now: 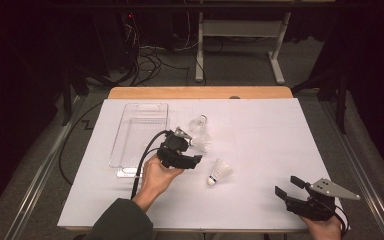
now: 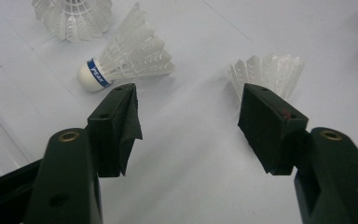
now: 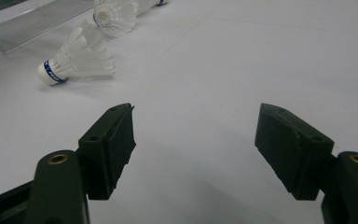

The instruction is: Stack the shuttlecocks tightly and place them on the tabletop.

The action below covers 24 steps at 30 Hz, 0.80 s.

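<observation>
White feathered shuttlecocks lie loose on the paper-covered worktop (image 1: 260, 150), and I have my left gripper (image 2: 189, 116) low among them, its fingers (image 2: 116, 126) spread wide with nothing between them. I hold it this way, I judge, to straddle a shuttlecock and carry it to the clear plastic tray (image 1: 141, 137) just to the left. The nearest shuttlecock (image 2: 128, 58) lies on its side just beyond my left finger, cork toward me; another (image 2: 268, 72) sits behind the other finger, and a third (image 2: 72, 16) stands farther off. My right gripper (image 3: 196, 135) rests well apart at the near right corner, its fingers also spread on nothing, kept out of the way.

From above, the tray and both hands show together. My left gripper view alone reads the blue band on the cork, and the right gripper view shows the lone shuttlecock (image 3: 77, 58) side-on.
</observation>
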Tool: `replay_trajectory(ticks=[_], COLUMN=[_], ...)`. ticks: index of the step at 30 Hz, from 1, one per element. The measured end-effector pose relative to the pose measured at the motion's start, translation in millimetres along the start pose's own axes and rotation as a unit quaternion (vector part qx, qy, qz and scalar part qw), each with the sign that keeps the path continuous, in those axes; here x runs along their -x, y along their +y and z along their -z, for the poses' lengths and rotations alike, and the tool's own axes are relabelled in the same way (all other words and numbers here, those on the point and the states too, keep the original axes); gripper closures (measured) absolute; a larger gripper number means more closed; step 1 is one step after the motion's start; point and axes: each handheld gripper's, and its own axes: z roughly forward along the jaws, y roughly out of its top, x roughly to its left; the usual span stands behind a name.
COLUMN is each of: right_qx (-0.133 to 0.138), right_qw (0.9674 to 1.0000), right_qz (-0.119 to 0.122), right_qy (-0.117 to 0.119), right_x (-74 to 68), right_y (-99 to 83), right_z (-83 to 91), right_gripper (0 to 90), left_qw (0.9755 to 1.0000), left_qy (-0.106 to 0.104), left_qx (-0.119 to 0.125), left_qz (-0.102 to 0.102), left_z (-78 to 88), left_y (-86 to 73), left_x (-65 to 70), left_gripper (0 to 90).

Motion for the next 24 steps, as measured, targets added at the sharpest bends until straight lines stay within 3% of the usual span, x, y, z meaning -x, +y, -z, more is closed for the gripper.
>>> replay_trajectory(ticks=[5,24], right_qx=[-0.001,0.000], right_qw=[1.0000,1.0000], right_qz=[-0.002,-0.001], right_qy=[0.000,-0.001], right_x=[-0.1,0.3], right_y=[0.0,-0.1], right_z=[0.0,0.1], right_gripper=[28.7,28.7], left_qw=[0.9999,0.9998], left_qy=[-0.004,0.003], left_qx=[0.011,0.017], left_qz=[0.007,0.009], left_z=[1.8,7.7], left_y=[-6.7,-25.2], left_x=[-0.1,1.0], left_gripper=[38.8,40.4])
